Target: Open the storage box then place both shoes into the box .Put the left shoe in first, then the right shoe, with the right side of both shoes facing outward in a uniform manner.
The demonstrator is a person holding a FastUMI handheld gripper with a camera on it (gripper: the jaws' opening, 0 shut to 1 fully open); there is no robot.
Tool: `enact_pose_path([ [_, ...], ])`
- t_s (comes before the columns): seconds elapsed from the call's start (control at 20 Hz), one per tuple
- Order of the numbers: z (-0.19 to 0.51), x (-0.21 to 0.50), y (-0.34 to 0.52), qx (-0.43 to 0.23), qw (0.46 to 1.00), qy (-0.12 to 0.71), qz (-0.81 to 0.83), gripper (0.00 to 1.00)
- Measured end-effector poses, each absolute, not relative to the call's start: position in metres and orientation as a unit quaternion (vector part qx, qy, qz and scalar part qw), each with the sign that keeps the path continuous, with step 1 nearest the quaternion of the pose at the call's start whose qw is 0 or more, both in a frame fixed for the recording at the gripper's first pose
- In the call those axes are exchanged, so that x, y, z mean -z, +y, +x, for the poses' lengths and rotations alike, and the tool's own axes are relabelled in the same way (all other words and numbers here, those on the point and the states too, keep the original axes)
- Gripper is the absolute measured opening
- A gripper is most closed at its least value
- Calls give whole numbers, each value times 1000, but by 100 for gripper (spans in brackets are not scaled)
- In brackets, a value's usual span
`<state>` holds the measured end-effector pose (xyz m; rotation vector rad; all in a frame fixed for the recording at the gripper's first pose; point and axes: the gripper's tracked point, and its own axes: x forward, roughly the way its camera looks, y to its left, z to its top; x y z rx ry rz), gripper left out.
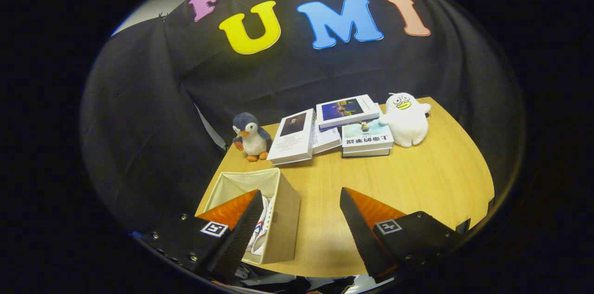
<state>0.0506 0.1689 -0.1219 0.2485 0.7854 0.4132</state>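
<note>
Your fingers gape over the wooden counter; the box apparently holds a shoe.

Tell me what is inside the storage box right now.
In the open storage box, white shoe fabric with red and blue trim shows beside the open tool. Its left finger covers the rest, so the shoe count is unclear.

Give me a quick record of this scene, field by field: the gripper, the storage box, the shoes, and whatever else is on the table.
gripper: open, fingers wide apart, holding nothing
storage box: open, beige, at the left finger
shoes: white shoe inside the box, partly hidden by the left finger; number of shoes cannot be told
table: wooden
books: lying beyond the fingers
penguin toy: left of the books
white duck toy: right of the books
</note>
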Motion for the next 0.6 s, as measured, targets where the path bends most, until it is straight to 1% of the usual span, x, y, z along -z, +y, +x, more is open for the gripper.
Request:
enact_pose_path([
  [0.25,54,103,96,-164,921,337,102,99],
  [0.6,53,74,29,-139,953,264,58,99],
])
